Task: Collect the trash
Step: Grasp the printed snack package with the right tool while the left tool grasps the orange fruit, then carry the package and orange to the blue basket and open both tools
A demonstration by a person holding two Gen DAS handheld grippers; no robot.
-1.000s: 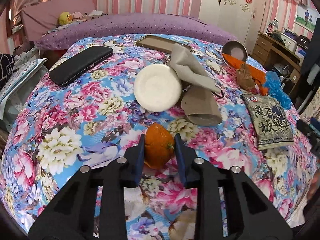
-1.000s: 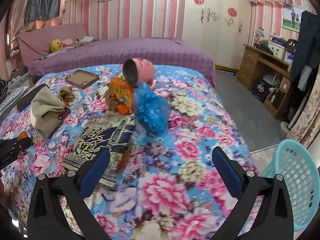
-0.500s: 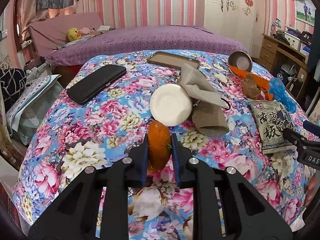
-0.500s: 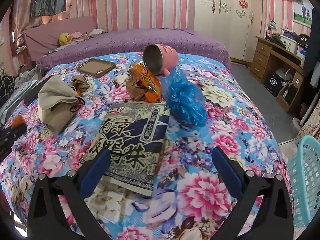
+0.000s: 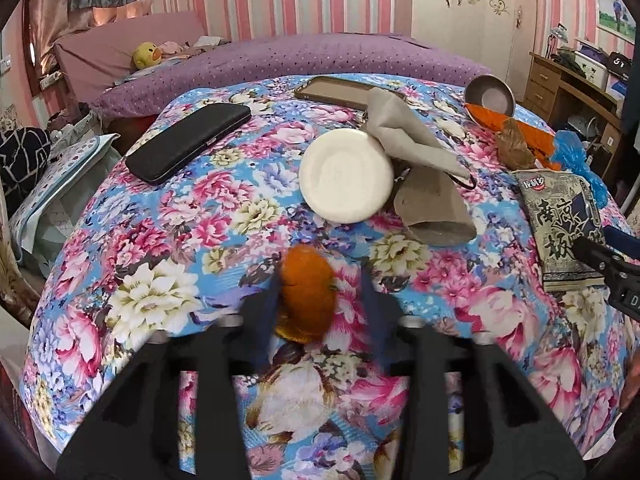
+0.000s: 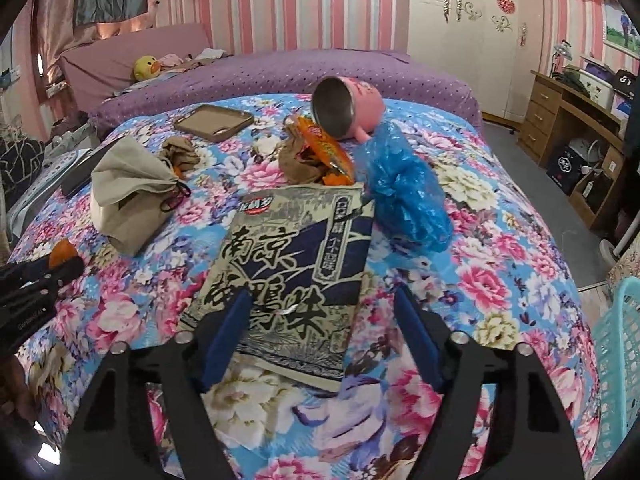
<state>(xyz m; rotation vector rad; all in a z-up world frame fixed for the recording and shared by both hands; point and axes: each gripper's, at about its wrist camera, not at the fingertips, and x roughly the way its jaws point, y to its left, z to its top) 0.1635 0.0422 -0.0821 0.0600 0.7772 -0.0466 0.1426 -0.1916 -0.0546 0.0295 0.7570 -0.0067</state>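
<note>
On the flowered bed point(image 6: 500, 240), my right gripper point(image 6: 320, 334) is closing astride the snack bag point(image 6: 292, 264), pads not yet on it; a flat bag may slide away. My left gripper point(image 5: 320, 300) is opening, and the orange peel point(image 5: 307, 292) between could drop. The bag's lettering is Chinese.

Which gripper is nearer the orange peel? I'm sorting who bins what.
Left. The left gripper straddles the orange peel, jaws opening; the right gripper straddles the snack packet.
</note>
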